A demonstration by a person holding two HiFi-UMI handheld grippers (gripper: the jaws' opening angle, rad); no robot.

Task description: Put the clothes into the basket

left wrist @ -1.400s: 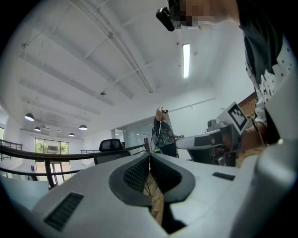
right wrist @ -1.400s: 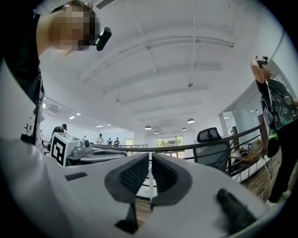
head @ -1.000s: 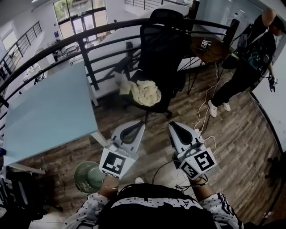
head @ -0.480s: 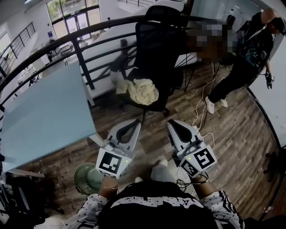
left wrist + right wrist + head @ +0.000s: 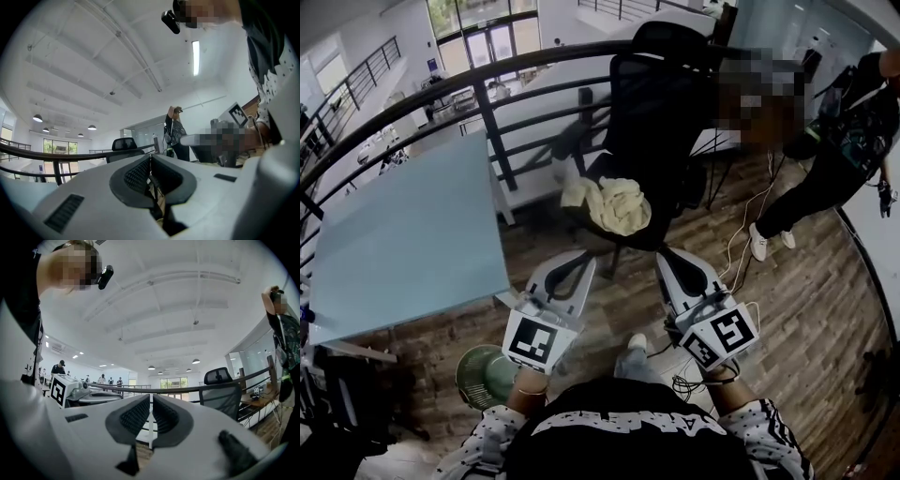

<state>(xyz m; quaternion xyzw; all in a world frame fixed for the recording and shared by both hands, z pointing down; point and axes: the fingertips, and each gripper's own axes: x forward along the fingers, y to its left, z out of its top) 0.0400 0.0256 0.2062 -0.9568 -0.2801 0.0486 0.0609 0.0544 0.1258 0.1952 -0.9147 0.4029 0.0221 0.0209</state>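
A cream and pale-yellow heap of clothes [image 5: 616, 203] lies on the seat of a black office chair [image 5: 664, 103] straight ahead in the head view. My left gripper [image 5: 584, 260] and right gripper [image 5: 668, 255] are held side by side a short way in front of the chair, both pointing level at it. Both are shut with nothing between the jaws. The left gripper [image 5: 151, 157] and the right gripper [image 5: 151, 400] show closed pads in their own views. A round green basket [image 5: 484, 374] stands on the floor beside my left arm, low at the left.
A pale blue table [image 5: 403, 234] fills the left side, its corner close to my left gripper. A dark curved railing [image 5: 492, 127] runs behind the chair. A person in black [image 5: 839, 155] stands at the right, and white cables [image 5: 748, 234] trail over the wooden floor.
Both grippers have advanced together toward the chair, which now sits nearer to them. My foot has come into view below them. The jaws have stayed shut.
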